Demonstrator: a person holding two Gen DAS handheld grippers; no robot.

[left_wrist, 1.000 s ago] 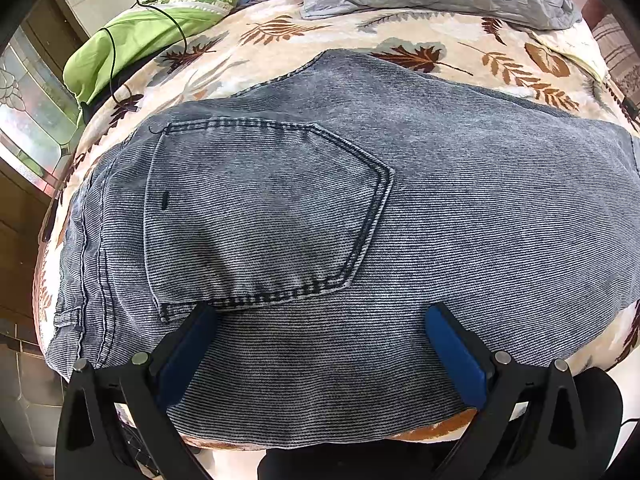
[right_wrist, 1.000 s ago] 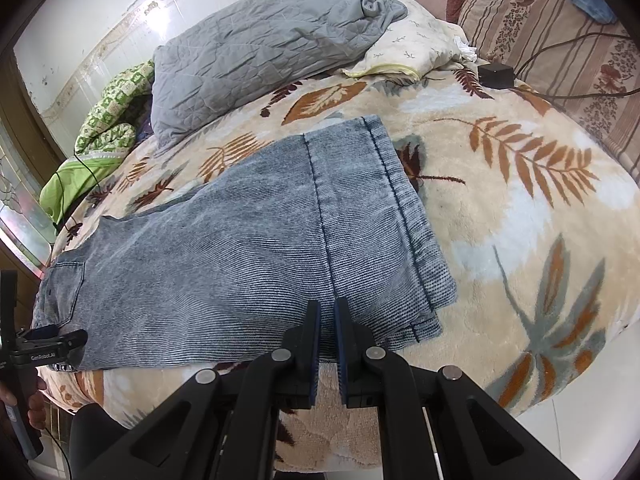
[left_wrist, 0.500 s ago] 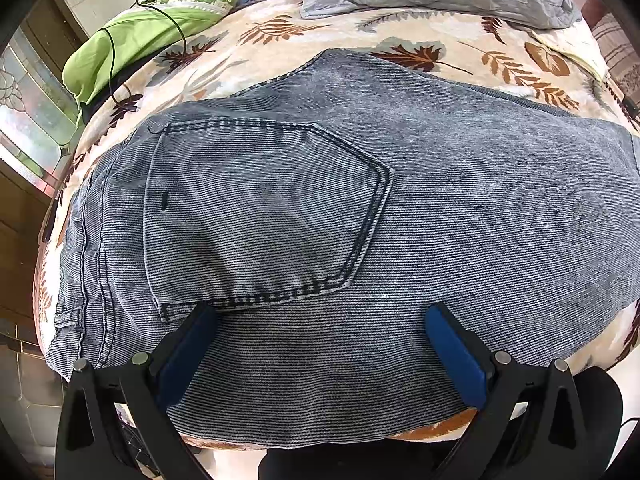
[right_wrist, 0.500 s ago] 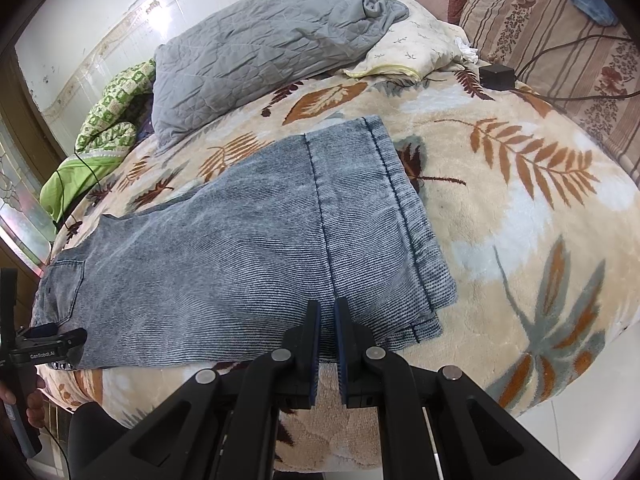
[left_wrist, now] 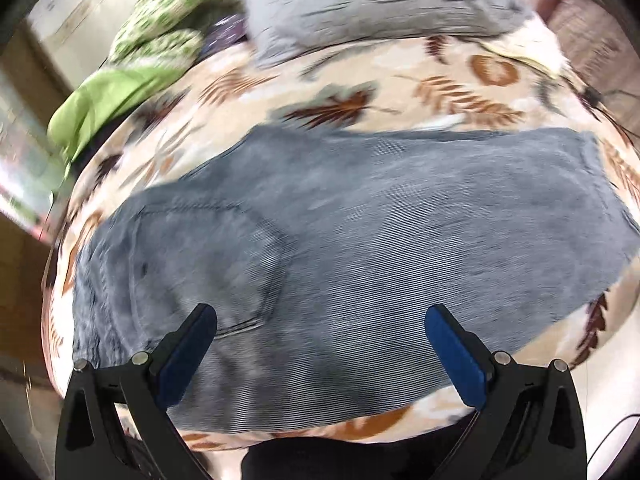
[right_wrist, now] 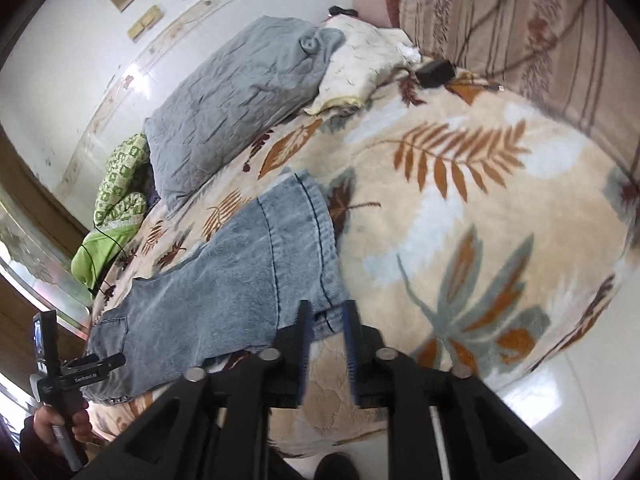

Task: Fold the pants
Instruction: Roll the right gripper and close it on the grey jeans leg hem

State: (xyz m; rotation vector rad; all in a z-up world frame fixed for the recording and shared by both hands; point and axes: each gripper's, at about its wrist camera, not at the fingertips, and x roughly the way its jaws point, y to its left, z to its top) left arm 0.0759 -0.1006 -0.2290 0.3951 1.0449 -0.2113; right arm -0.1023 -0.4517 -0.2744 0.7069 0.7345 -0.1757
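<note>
Right wrist view showed the pants lying flat on the leaf-print blanket, their long axis running from the waist at the near left to the hem at the right. The right gripper sat at the hem's near corner, its jaws parted a little with the hem edge just between them, not visibly clamped. The left gripper hovered wide open and empty above the seat end, so the right was nearer the hem.
</note>
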